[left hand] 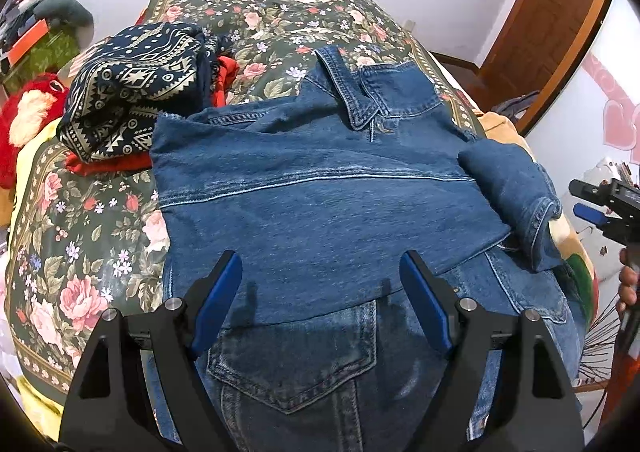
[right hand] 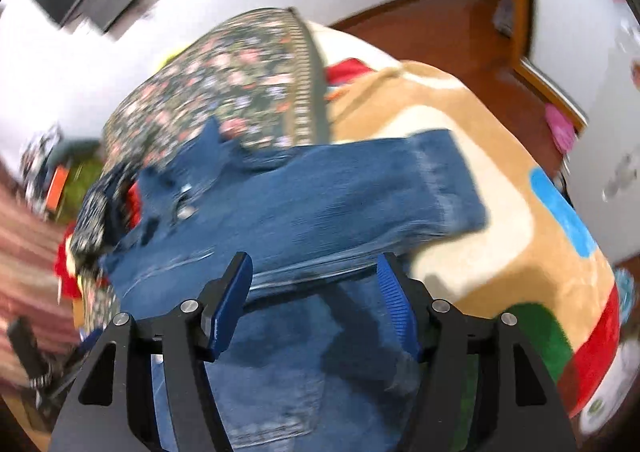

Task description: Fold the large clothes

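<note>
Fingers [left hand: 224, 276] spread over denim jacket [left hand: 320, 204]; patterned cloth [left hand: 132, 88] beside it.

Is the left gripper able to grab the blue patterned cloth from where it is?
Probably not yet. The left gripper hangs open over the denim jacket; the patterned cloth lies farther off, nothing blocking.
</note>
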The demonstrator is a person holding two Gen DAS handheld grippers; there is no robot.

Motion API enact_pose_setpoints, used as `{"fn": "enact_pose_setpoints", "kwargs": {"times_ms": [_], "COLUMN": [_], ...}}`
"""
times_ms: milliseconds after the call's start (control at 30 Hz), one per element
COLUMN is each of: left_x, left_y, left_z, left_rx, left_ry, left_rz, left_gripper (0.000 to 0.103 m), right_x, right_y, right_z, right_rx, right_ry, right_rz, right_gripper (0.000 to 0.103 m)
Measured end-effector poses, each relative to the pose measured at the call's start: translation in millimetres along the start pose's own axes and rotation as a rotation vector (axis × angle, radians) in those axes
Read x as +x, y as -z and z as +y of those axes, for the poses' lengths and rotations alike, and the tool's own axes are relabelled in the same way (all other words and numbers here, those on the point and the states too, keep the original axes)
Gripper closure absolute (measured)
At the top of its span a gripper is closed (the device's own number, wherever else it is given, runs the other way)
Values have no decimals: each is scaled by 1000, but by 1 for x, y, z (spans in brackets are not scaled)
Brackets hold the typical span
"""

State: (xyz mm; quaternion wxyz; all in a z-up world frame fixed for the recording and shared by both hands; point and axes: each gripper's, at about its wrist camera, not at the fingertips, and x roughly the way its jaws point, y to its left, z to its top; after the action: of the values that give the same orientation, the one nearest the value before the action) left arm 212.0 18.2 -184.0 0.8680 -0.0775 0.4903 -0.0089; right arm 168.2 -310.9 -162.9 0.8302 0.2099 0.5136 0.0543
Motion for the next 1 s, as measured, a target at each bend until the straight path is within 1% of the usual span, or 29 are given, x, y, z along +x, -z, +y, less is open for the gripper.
{"fn": "enact_pose_setpoints", "kwargs": {"times_ms": [100,300,467,500,533,600,633,700,800,867,1000], "left_x": [3,7,8,8,8,7,7,5,2,0,-8], "left_y": [-1,-3,-4,-4,-4,-5,-5,-5,-4,-4,-3], "left_z": [-3,-4,-4,-4,-4,-3,-3,-1,0,4,8], "left_rx": [8,8,17,19,20,19,18,16,14,7,-4], "left_ry": [-7,-24,-26,-28,-27,-23,-22,-17,-15,-8,3], "left_rz": [7,21,26,26,26,23,22,17,9,3,-18], "left_gripper": [22,22,22,22,22,22,22,22,22,22,22], "right_x": [18,50,60,60,60,58,58,51,29,14,-26], "right_y": [-6,-10,-15,-17,-19,-22,-23,-25,-32,-36,-46], "right_z": [-22,-49,-57,-56,-54,-54,-51,-49,-32,-20,21], "right_rx": [66,219,286,294,291,254,234,209,135,89,-16], "right_ry": [35,-41,-72,-69,-57,-27,-11,-7,13,6,-70], "right_rz": [21,99,76,69,57,41,34,21,-49,-92,-178], "right_gripper": [42,42,42,44,47,72,76,83,87,89,89]}}
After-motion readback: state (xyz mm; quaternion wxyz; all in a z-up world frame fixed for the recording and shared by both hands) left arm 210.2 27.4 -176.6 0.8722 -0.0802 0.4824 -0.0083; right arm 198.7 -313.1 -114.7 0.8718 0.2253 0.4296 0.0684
